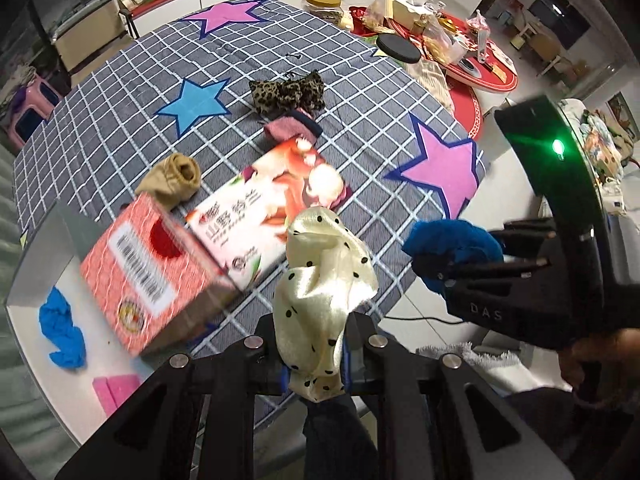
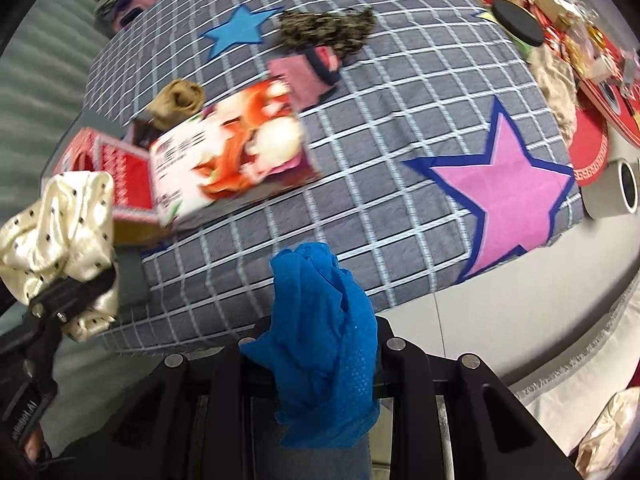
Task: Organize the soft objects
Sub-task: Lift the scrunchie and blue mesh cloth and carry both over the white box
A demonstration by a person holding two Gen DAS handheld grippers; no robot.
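My left gripper (image 1: 316, 344) is shut on a cream satin cloth with black dots (image 1: 324, 280), held up over the near edge of the checked table cover (image 1: 120, 92). It also shows in the right wrist view (image 2: 60, 232). My right gripper (image 2: 316, 344) is shut on a blue mesh cloth (image 2: 324, 320), seen as a blue bundle in the left wrist view (image 1: 452, 248). A leopard-print cloth (image 1: 288, 92), a pink sock with a navy cuff (image 1: 292, 128) and a rolled tan sock (image 1: 176, 180) lie on the cover.
A red box (image 1: 148, 272) and a flowered box (image 1: 276, 204) lie near the front edge. Another blue cloth (image 1: 60, 328) and a pink block (image 1: 112, 392) lie at the left. Jars and clutter (image 1: 432, 28) crowd the far right.
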